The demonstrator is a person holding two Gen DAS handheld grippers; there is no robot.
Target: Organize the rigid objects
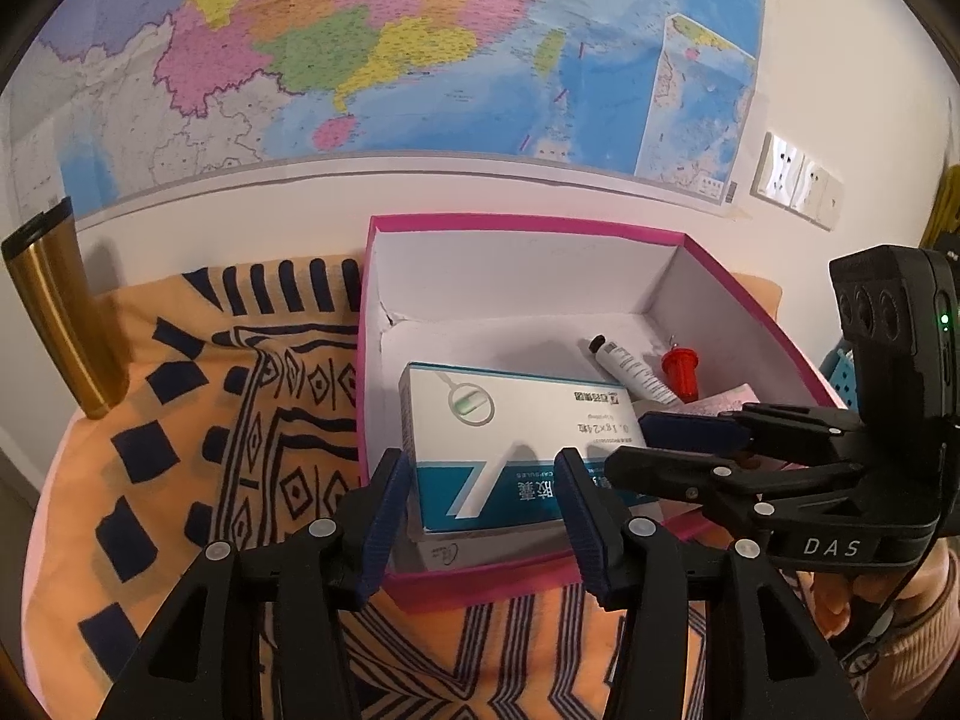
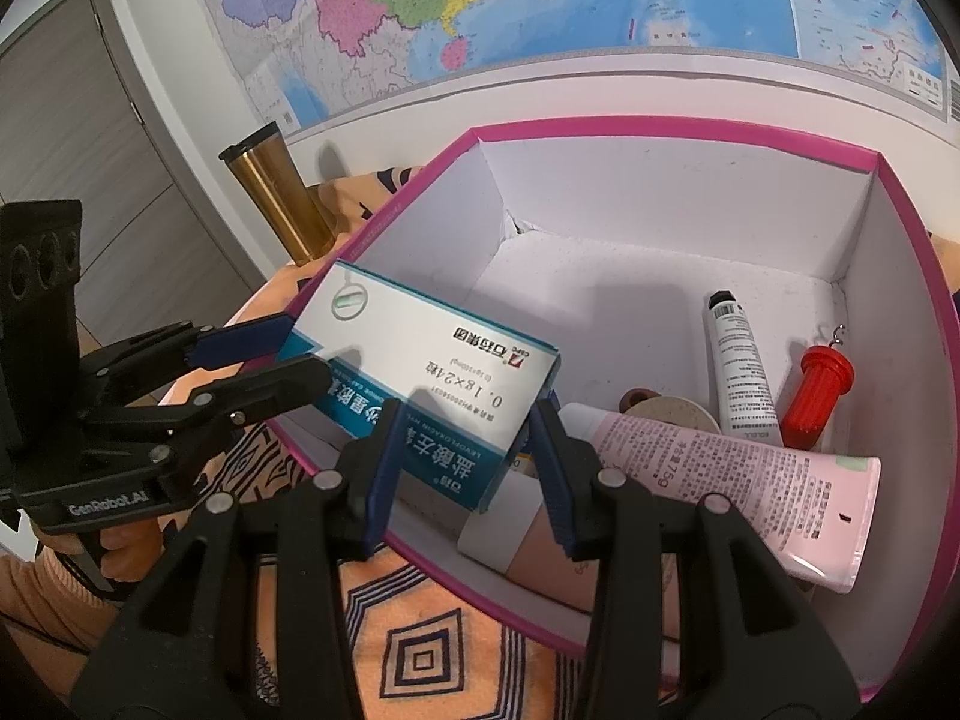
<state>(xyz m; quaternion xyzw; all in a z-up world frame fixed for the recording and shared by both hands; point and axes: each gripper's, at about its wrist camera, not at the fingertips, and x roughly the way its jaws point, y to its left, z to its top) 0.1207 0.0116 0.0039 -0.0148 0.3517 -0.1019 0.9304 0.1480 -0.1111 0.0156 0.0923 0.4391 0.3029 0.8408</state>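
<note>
Gripping the white-and-teal medicine box (image 2: 420, 384) above the pink box (image 2: 660, 135), the right gripper (image 2: 462, 468) clamps it; the left gripper (image 1: 480, 510) stands released around it.

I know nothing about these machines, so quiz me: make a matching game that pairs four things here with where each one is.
Things:
1. medicine box
2. tumbler
3. pink tube
4. red plug

Places:
A. in the pink box, right of the white tube
B. tilted, between the pads of the right claw
C. standing on the cloth, outside the pink box
D. lying in the pink box, in front of the white tube

Pairs: 1-B, 2-C, 3-D, 4-A
</note>
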